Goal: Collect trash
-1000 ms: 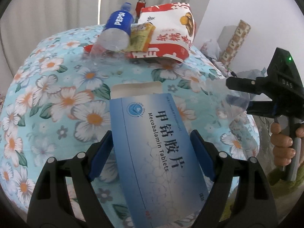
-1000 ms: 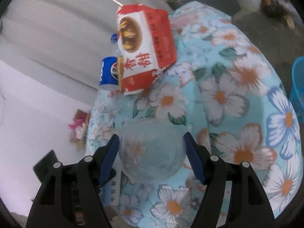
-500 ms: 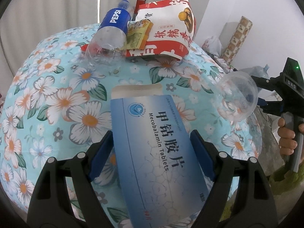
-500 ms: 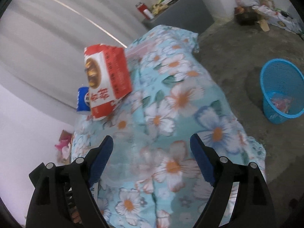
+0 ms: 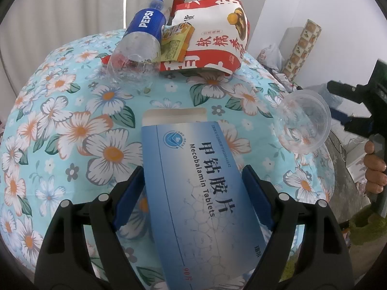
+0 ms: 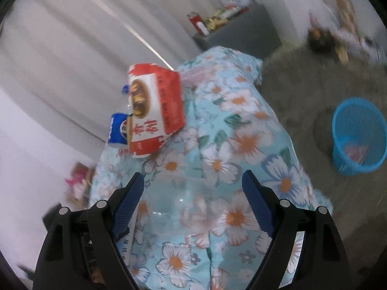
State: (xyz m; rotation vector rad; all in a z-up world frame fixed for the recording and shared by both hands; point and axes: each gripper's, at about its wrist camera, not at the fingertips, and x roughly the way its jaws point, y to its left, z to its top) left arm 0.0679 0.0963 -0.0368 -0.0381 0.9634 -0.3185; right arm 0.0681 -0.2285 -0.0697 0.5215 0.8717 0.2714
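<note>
My left gripper (image 5: 193, 183) is shut on a blue Mecobalamin tablet box (image 5: 200, 188), held over the floral tablecloth (image 5: 72, 120). My right gripper (image 6: 193, 193) is shut on a clear plastic cup (image 6: 183, 207), also seen at the right in the left wrist view (image 5: 302, 123), lifted beside the table edge. An empty Pepsi bottle (image 5: 137, 46), a yellow wrapper (image 5: 175, 43) and a red-white snack bag (image 5: 212, 36) lie at the table's far side. A blue waste basket (image 6: 358, 135) stands on the floor to the right.
White curtains hang behind the table. A grey cabinet (image 6: 241, 33) with clutter stands at the far wall. Bags and a patterned roll (image 5: 302, 48) sit by the right wall. The floor is grey.
My right gripper has lifted the clear cup off the table and swung away to the right, bringing the blue basket into view. My left gripper still holds the box, nearly still.
</note>
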